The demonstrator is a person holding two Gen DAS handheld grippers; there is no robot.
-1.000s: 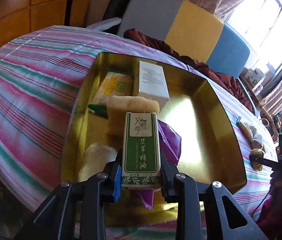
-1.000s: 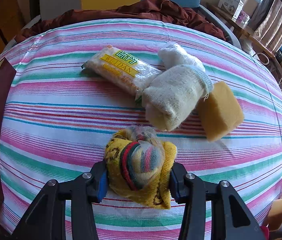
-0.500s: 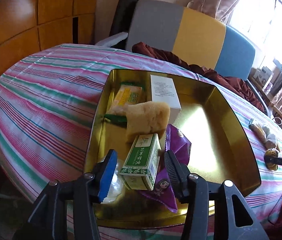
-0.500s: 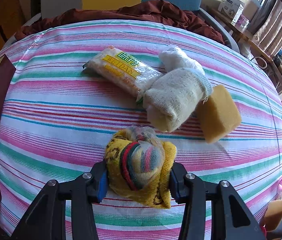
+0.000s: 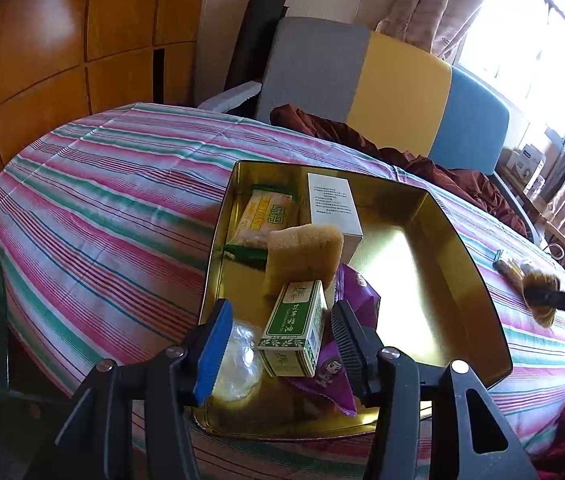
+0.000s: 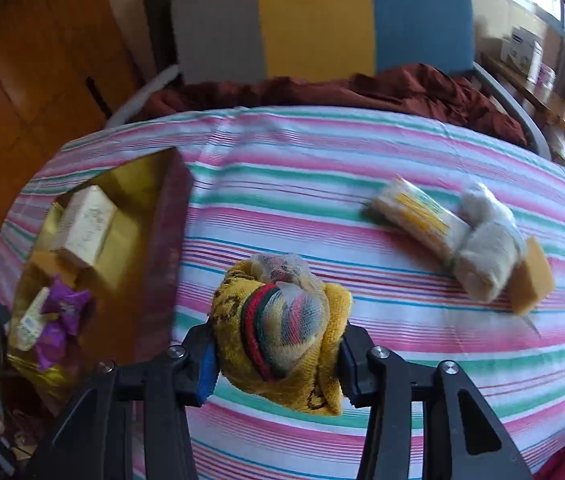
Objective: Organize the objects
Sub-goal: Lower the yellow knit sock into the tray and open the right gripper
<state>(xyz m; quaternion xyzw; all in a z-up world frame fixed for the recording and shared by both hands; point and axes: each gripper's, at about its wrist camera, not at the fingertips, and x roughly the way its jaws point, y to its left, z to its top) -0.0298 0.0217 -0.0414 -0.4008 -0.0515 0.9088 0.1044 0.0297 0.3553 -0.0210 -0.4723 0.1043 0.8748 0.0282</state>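
Observation:
A gold tin tray sits on the striped cloth. In it lie a green box, a sponge, a white box, a snack pack, a purple packet and a clear bag. My left gripper hovers above the tray's near end. Its jaws are opening, and the green box lies between them untouched. My right gripper is shut on a yellow striped sock bundle, held above the cloth to the right of the tray.
On the cloth to the right lie a second snack pack, a white rolled sock and a tan sponge. A grey, yellow and blue chair with a dark red cloth stands behind the table. Wooden panels are at the left.
The left gripper let go of the green box, which now lies in the tray, then drew back and up. The right gripper, still holding the sock bundle, rose and swung left; the tray came into view.

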